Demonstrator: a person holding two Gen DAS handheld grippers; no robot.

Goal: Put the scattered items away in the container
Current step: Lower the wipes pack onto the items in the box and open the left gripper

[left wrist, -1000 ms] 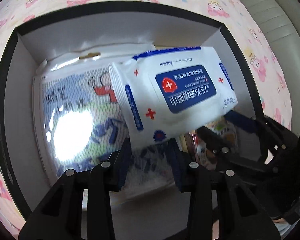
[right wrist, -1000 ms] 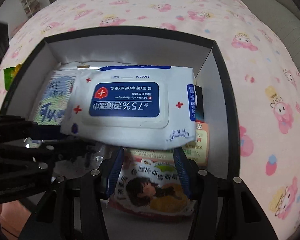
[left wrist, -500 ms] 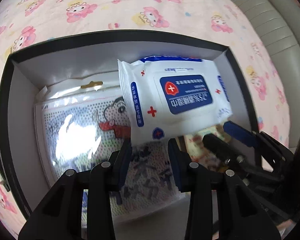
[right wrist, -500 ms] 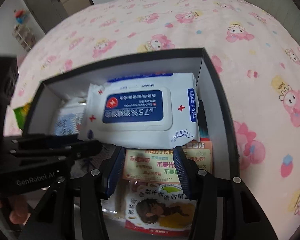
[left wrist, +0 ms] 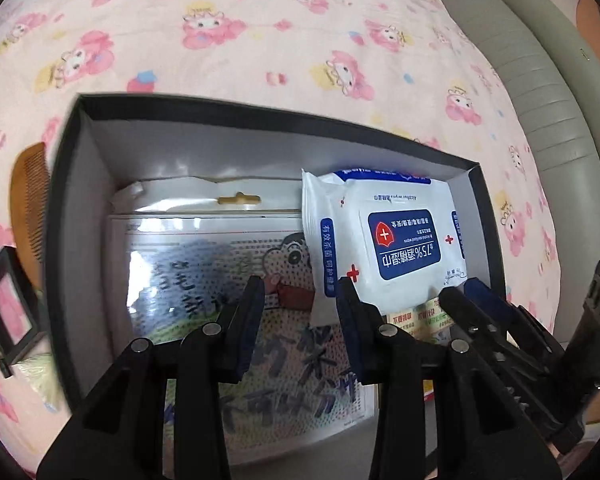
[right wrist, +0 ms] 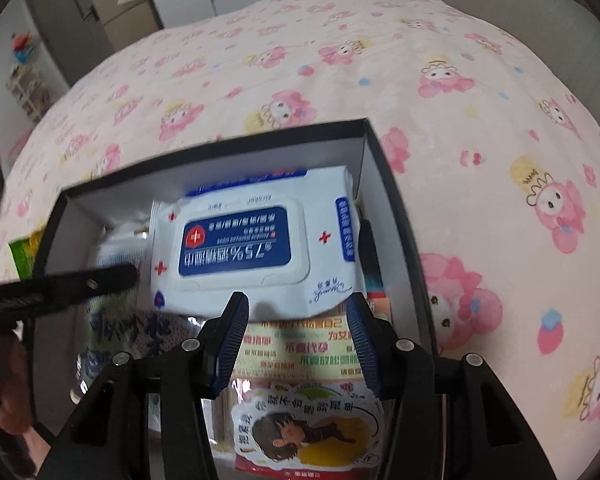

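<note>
Wipes pack apparently lies inside box.

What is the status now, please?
Left hand-held gripper open, right hand-held gripper open, both empty. Wipes pack lies in the box. Comb outside the box, nothing blocking.

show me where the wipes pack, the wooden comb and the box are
wipes pack [right wrist: 236,240], right wrist view, blue lid label.
wooden comb [left wrist: 30,196], left wrist view, its teeth.
box [left wrist: 260,114], left wrist view, far black rim.

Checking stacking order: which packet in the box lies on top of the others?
The white wipes pack with the blue label; it overlaps the cartoon-print packet and the snack packets beneath.
</note>
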